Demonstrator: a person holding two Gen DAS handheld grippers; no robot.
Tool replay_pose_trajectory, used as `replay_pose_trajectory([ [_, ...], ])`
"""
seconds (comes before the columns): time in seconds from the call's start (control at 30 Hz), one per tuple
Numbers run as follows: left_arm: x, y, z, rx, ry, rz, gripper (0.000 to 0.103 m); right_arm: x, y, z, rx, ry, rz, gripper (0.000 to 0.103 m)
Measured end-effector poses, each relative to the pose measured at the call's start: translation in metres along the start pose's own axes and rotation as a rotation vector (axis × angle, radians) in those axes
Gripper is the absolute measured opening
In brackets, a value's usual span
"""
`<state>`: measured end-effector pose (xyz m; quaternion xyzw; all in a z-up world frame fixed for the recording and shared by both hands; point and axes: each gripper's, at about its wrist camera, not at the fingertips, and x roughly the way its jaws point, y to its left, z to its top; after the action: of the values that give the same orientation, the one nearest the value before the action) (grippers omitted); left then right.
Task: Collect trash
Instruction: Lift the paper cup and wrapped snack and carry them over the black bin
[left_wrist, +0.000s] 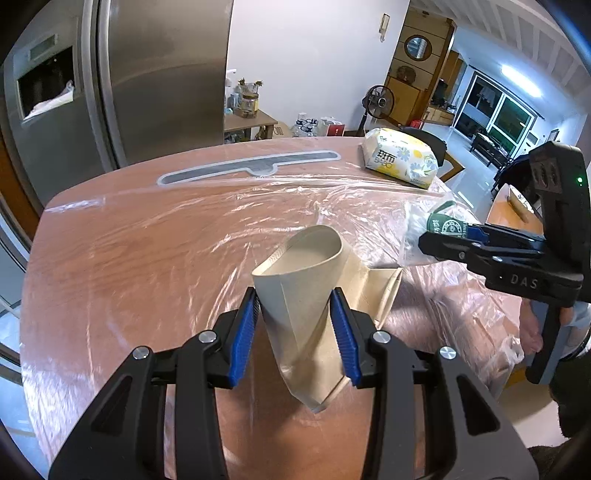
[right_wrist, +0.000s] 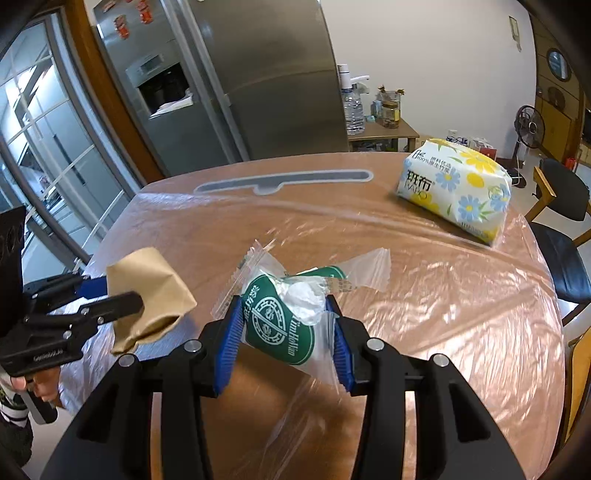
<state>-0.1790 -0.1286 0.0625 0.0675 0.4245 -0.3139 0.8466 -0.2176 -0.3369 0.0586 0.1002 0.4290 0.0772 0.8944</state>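
My left gripper (left_wrist: 295, 314) is shut on a squashed tan cardboard tube (left_wrist: 306, 291) and holds it above the table; it also shows in the right wrist view (right_wrist: 147, 295). My right gripper (right_wrist: 284, 328) is shut on a crumpled clear plastic wrapper with a green round logo (right_wrist: 280, 325), held above the table. In the left wrist view that wrapper (left_wrist: 439, 229) sits in the right gripper (left_wrist: 428, 240) at the right edge.
The wooden table (right_wrist: 369, 369) is covered with clear plastic film. A flowered tissue pack (right_wrist: 454, 184) lies at its far right. A grey inlay strip (right_wrist: 284, 181) runs along the far side. A steel fridge (right_wrist: 229, 81) stands behind. A chair (right_wrist: 561, 229) stands at right.
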Motion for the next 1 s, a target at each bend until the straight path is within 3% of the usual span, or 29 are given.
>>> replay_pose_trajectory([
  [0.5,-0.084,-0.033,-0.068,0.021,-0.036,-0.051,0.042,-0.077,0.043,-0.07,-0.096,0.018,0.145,0.043],
  [0.77,-0.12,-0.051,-0.118,0.04,0.008,-0.101,0.042,-0.109,0.066,-0.121,-0.175,0.084,0.199,0.043],
  [1.0,-0.121,-0.066,-0.15,0.078,0.082,-0.116,0.042,-0.103,0.071,-0.16,-0.192,0.187,0.221,0.043],
])
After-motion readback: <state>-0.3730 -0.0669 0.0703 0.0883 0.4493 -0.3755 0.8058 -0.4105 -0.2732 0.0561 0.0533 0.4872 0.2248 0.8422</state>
